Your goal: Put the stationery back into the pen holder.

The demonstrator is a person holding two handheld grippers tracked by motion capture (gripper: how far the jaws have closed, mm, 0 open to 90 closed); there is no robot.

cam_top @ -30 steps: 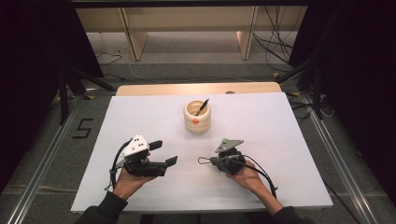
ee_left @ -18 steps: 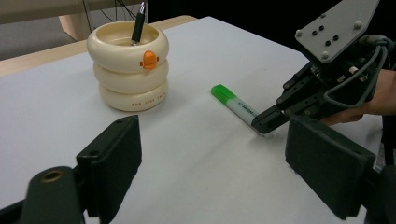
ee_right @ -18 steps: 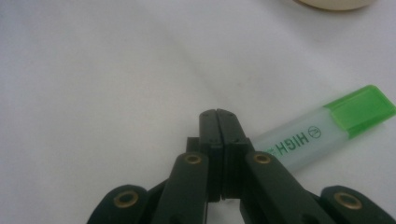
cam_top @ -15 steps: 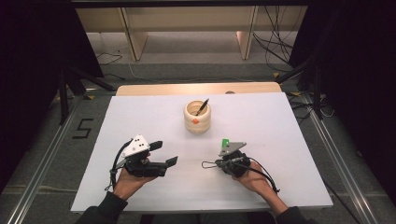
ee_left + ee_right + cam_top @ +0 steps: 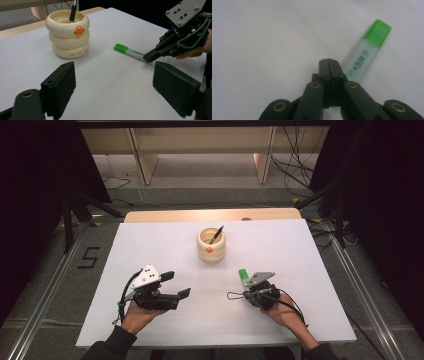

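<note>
Resting low at the near left of the table [image 5: 150,240], the left gripper [image 5: 177,285] holds its jaws wide apart around nothing. Farther back at centre stands a cream ringed cup [image 5: 211,246], a dark pen's [image 5: 216,234] lower part hidden inside. Rightward, the right gripper [image 5: 329,65] is closed empty, its jaws covering the near end of the green highlighter [image 5: 365,57] lying flat beside them.

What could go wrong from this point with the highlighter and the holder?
The right gripper has its jaws shut beside the green highlighter, not around it, so moving on may only push it across the table. The ring-shaped pen holder already has a black pen leaning inside; a dropped-in highlighter might knock it. The left gripper is open and idle.
</note>
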